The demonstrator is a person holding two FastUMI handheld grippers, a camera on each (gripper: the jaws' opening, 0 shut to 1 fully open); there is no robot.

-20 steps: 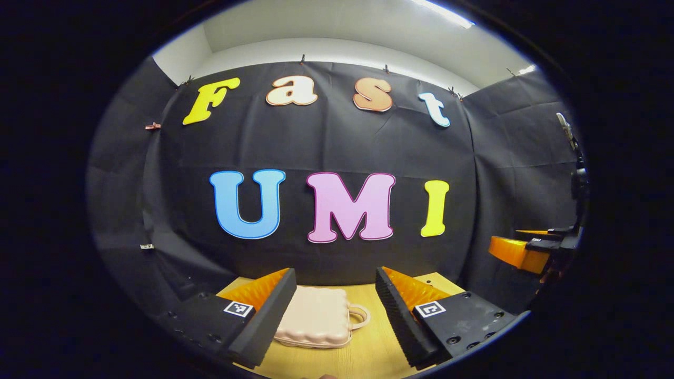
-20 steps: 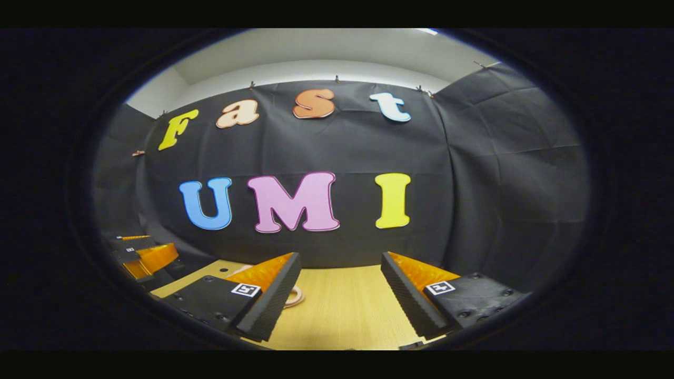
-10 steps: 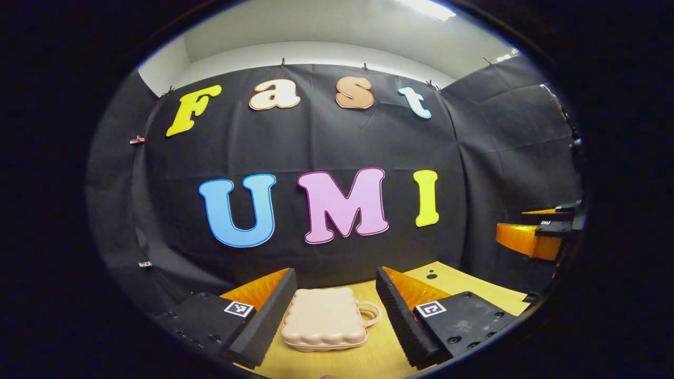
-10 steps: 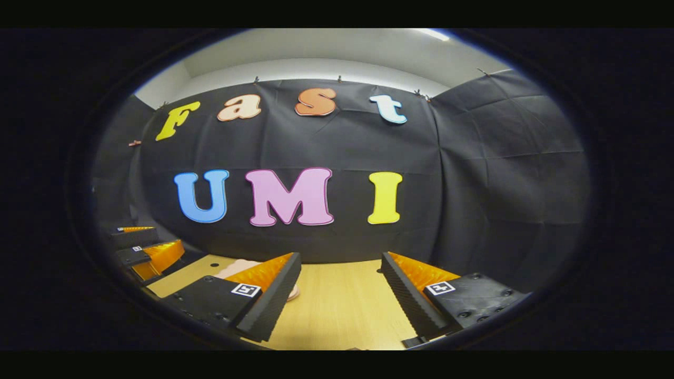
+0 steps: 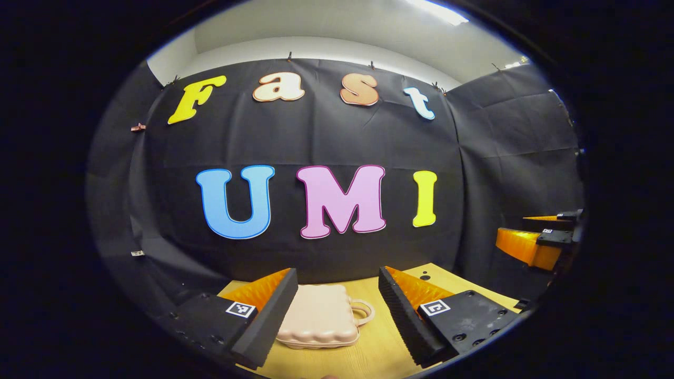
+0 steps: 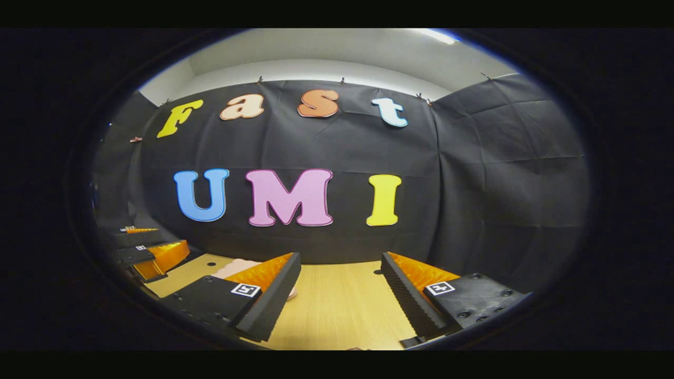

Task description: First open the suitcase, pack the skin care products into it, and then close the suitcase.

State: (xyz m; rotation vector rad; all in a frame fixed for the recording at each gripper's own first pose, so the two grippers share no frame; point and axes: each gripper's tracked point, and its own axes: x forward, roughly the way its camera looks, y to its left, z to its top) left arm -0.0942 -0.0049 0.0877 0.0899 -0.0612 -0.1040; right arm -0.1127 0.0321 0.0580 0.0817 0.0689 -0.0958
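A small pale pink suitcase (image 5: 316, 321) with a scalloped edge lies flat and closed on the wooden table (image 5: 368, 358), its handle (image 5: 363, 311) pointing right. My left gripper (image 5: 337, 310) hovers open above and in front of it, the case showing between the two fingers. My right gripper (image 6: 341, 295) is open over bare wood with nothing between its fingers. A corner of the suitcase (image 6: 237, 267) peeks out behind its left finger. In the left gripper view the right gripper (image 5: 534, 242) hangs at the far right; in the right gripper view the left gripper (image 6: 150, 252) sits at the far left.
The black cloth wall (image 5: 326, 158) closes off the back and sides of the booth right behind the table. Small dark holes (image 5: 424, 277) mark the tabletop near its far edge. Bare wood (image 6: 342, 310) stretches ahead of my right gripper.
Both views shifted slightly: the left gripper swung a little, so the suitcase sits between its fingers with more table at right. The right gripper tilted down a touch. Both stayed open.
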